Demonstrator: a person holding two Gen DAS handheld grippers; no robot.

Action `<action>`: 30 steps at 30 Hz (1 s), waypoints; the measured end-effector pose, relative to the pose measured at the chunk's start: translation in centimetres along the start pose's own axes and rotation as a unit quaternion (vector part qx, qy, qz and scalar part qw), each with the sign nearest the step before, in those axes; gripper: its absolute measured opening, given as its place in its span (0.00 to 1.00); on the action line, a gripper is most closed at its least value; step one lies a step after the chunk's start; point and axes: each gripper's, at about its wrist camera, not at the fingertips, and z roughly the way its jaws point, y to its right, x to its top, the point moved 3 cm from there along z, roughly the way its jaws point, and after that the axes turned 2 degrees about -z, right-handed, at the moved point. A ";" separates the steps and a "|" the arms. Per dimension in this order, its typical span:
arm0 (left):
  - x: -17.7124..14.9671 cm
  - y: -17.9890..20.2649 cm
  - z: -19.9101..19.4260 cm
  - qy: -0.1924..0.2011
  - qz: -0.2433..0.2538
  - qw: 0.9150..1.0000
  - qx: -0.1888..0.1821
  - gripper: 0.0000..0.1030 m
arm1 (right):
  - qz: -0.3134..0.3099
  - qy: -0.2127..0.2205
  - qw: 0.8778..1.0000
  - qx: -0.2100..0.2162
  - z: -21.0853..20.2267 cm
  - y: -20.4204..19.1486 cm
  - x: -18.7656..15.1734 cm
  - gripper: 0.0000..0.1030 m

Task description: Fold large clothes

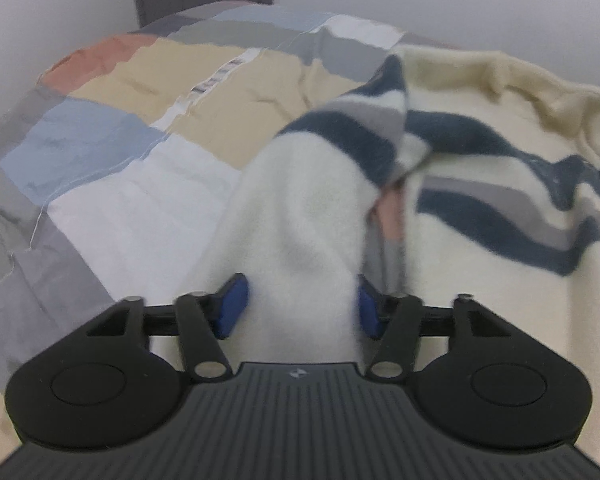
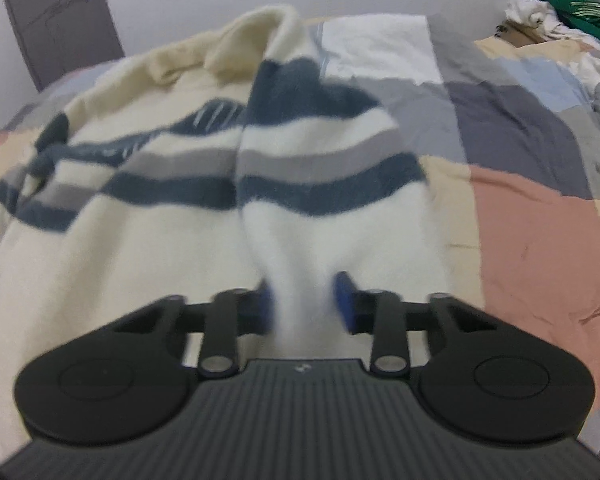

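A large cream fleece sweater [image 1: 480, 160] with navy and grey stripes lies on a patchwork bed cover [image 1: 140, 128]. My left gripper [image 1: 298, 308] is shut on one cream sleeve [image 1: 300, 216], lifted and pulled toward the camera. In the right wrist view the sweater's body [image 2: 140, 216] spreads to the left, collar at the back. My right gripper [image 2: 306, 304] is shut on the other striped sleeve [image 2: 324, 176], which is raised and bunched between the blue pads [image 2: 345, 300].
The patchwork bed cover [image 2: 540, 208] extends to the right in the right wrist view. A pile of other clothes [image 2: 560, 4] sits at the far right corner. A grey door [image 2: 56, 16] stands at the back left by the pale wall.
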 end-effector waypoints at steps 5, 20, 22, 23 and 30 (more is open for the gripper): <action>0.9 -2.1 -0.3 0.008 -0.053 0.998 -0.018 0.18 | 0.012 0.030 0.999 -0.032 -1.8 1.5 1.0 0.10; 10.8 -9.4 -2.3 0.134 -0.119 0.984 0.007 0.11 | -0.010 0.166 0.961 -0.222 -1.8 12.6 15.4 0.09; 12.4 -9.8 -1.2 0.146 -0.109 0.983 0.030 0.10 | -0.009 0.168 0.955 -0.246 -0.6 14.2 17.0 0.09; 13.0 -10.0 -0.5 0.147 -0.109 0.983 0.035 0.10 | -0.001 0.170 0.953 -0.250 0.1 15.0 17.7 0.09; 13.8 -11.8 7.7 0.093 -0.133 0.985 0.059 0.10 | 0.016 0.127 0.946 -0.298 9.3 19.4 18.6 0.10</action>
